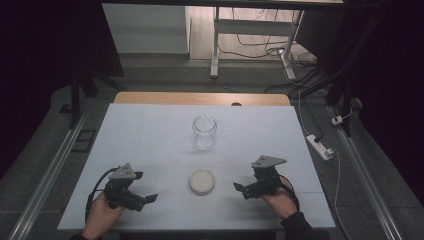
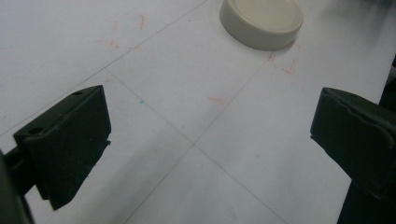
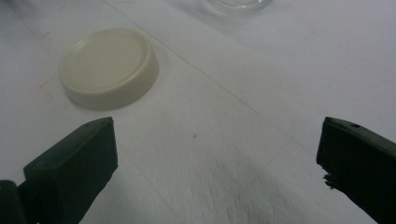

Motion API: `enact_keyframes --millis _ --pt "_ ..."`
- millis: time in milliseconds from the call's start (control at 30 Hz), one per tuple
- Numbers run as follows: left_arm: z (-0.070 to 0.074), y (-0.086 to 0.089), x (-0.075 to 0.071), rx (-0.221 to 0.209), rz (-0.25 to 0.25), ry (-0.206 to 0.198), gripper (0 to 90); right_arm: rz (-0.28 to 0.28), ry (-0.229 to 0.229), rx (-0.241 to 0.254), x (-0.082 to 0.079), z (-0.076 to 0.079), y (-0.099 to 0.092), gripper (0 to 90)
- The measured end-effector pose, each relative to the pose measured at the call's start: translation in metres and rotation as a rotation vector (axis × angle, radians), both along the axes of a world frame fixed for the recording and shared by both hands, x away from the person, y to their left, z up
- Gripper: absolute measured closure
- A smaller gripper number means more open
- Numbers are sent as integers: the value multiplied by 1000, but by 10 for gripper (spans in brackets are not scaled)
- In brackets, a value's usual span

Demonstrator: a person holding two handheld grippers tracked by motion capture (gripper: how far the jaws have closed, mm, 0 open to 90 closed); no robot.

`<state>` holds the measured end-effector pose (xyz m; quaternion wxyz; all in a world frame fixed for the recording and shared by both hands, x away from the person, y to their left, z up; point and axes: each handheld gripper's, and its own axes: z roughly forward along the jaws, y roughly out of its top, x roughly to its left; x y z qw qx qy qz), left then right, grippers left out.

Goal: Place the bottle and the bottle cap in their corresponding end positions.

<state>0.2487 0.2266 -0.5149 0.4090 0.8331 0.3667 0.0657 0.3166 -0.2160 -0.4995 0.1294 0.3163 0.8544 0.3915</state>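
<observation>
A clear glass jar [image 1: 204, 131] stands upright and lidless at the middle of the white table [image 1: 150, 135]. Its cream round lid [image 1: 202, 181] lies flat on the table nearer the front, between the two grippers. My left gripper [image 1: 146, 201] rests low at the front left, open, its jaws wide apart over bare table with the lid [image 2: 261, 21] ahead of them. My right gripper [image 1: 241, 190] sits at the front right, also open and holding nothing; the lid [image 3: 108, 66] lies ahead to its left, and the jar's base [image 3: 236, 4] peeks in at the top edge.
Thin grid lines and faint red marks [image 2: 285, 65] cross the tabletop. A wooden strip [image 1: 200, 98] runs along the far edge. On the floor to the right lie a power strip [image 1: 320, 146] and cables; a white desk frame [image 1: 216, 45] stands beyond.
</observation>
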Motion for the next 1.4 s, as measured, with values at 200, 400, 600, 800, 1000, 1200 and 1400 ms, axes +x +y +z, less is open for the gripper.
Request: enact_keyframes --millis 200,400,600,800,1000,1200,1400 --pt "0 9 -7 -6 28 2 0 -34 -1 -8 -11 0 -17 0" --pt "0 19 -15 -14 58 0 0 -82 -6 -11 -25 -1 -38 0" --pt "0 30 -25 -11 97 -10 0 -136 -2 6 -37 0 -58 0" --pt "0 41 -36 4 138 -23 0 -182 1 14 -47 -1 -76 0" --pt "-2 54 -46 -3 178 -10 0 -206 18 8 -56 -2 -84 0" --pt "-8 62 -55 23 210 18 0 -222 11 9 -64 1 -87 0" --pt "-12 62 -59 78 219 44 0 -238 18 12 -68 2 -90 0"
